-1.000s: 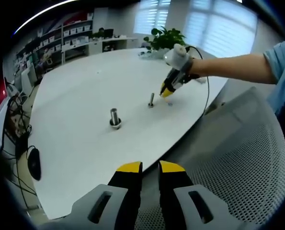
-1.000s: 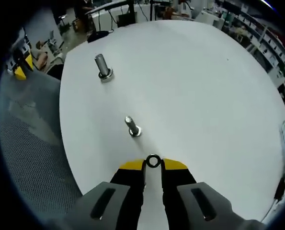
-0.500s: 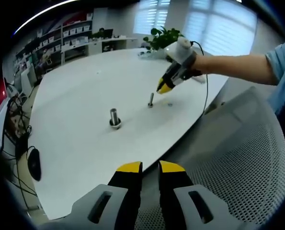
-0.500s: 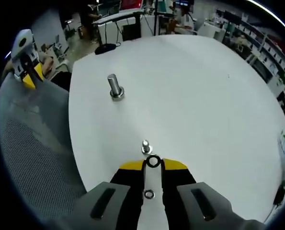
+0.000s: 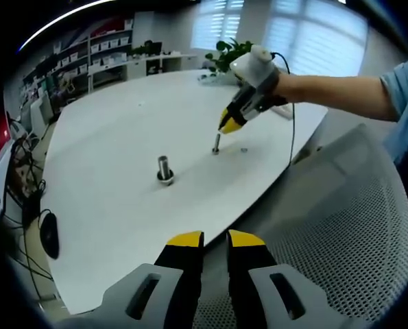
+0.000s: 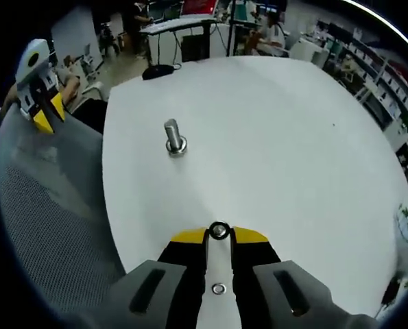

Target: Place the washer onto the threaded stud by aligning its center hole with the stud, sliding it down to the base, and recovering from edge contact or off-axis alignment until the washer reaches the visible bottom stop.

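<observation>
My right gripper (image 6: 219,236) is shut on a small steel washer (image 6: 219,231), held between its yellow tips. In the left gripper view, that right gripper (image 5: 225,127) hangs just above the thin threaded stud (image 5: 216,143), which stands upright on the white table (image 5: 121,123). In the right gripper view the washer covers the stud, so I cannot tell whether they touch. A second washer (image 6: 219,288) lies flat on the table between the right jaws, and shows beside the stud as a loose washer (image 5: 243,148). My left gripper (image 5: 215,240) hovers over a mesh chair, jaws close together, holding nothing.
A thicker bolt (image 5: 164,169) stands upright left of the stud, as the bolt (image 6: 174,138). A grey mesh chair (image 5: 341,226) lies against the table's near edge. A black mouse (image 5: 49,233) sits at the far left edge. A potted plant (image 5: 234,53) stands at the back.
The right gripper has carried the washer up and over to the thin stud, which has slid from ahead of the tips to beneath the washer. The left gripper has stayed still.
</observation>
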Available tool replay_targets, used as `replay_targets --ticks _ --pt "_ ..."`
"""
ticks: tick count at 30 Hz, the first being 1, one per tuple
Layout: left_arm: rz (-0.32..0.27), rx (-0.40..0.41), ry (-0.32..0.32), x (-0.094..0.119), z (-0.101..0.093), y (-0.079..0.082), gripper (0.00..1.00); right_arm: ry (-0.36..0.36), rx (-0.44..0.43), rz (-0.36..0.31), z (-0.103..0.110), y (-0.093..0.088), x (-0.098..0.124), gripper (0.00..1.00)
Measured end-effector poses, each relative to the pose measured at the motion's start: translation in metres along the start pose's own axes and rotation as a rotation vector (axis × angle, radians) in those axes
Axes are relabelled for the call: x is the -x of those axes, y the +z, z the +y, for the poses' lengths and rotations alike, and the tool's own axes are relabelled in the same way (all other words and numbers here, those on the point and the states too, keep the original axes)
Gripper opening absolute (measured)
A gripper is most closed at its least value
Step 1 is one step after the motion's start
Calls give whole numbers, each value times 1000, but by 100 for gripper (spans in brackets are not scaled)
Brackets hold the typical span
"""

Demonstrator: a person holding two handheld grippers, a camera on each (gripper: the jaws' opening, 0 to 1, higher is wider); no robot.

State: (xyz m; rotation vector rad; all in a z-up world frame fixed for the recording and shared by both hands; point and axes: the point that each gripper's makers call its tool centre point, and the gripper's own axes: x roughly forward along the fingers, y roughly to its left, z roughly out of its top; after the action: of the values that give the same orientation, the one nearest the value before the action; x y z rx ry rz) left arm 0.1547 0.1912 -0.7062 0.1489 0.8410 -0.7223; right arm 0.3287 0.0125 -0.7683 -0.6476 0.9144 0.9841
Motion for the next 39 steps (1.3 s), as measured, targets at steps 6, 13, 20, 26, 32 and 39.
replay_targets --ticks 6,13,20,26,32,39 --pt "-2 1 1 0 0 0 11 -1 10 29 -3 -4 -4 14" --pt "0 0 -2 0 0 0 11 6 18 45 -3 -4 -8 14" --pt "0 2 -2 0 0 0 11 16 34 61 -2 -5 -12 14" --pt "1 3 -3 0 0 0 11 22 39 83 -2 -8 -19 14" --pt "0 5 -2 0 0 0 11 28 60 124 -1 -15 -30 14" --pt "2 8 0 0 1 -1 11 47 72 167 3 -25 -43 14"
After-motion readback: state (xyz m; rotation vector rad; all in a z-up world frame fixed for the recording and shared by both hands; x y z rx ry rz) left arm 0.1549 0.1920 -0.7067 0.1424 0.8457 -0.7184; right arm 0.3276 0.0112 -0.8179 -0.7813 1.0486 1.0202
